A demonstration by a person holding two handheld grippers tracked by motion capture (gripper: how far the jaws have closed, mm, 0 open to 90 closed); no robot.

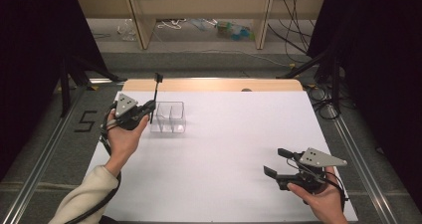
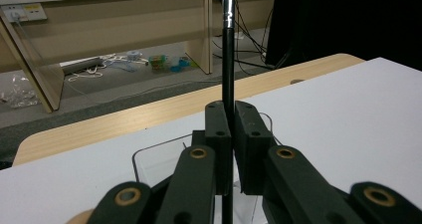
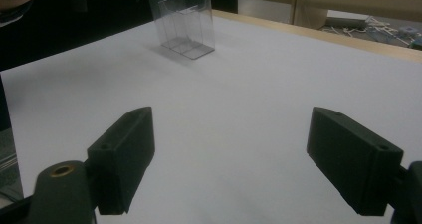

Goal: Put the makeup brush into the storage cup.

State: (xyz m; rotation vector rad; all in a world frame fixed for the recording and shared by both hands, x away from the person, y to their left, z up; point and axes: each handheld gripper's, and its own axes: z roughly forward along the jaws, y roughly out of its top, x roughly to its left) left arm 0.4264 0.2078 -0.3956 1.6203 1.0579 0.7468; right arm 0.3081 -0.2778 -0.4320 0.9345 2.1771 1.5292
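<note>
A thin black pen [image 1: 157,88] with a silvery band near its top stands upright, pinched between the jaws of my left gripper [image 1: 151,108]. It rises straight out of the left gripper [image 2: 232,120] as the pen [image 2: 228,59] in the left gripper view. Its lower end hangs at the left edge of a clear, divided plastic box [image 1: 169,118], whose rim [image 2: 149,157] lies just below the jaws. My right gripper [image 1: 274,162] rests near the front right of the white table, open and with nothing in it. From the right gripper [image 3: 229,149] the clear box [image 3: 183,25] stands far off.
The white tabletop [image 1: 229,134] has a wooden strip [image 1: 214,84] along its far edge. Beyond it are wooden bench legs, cables and small clutter [image 1: 231,30] on the floor. Black curtains hang at both sides. A "5" [image 1: 85,120] is marked left of the table.
</note>
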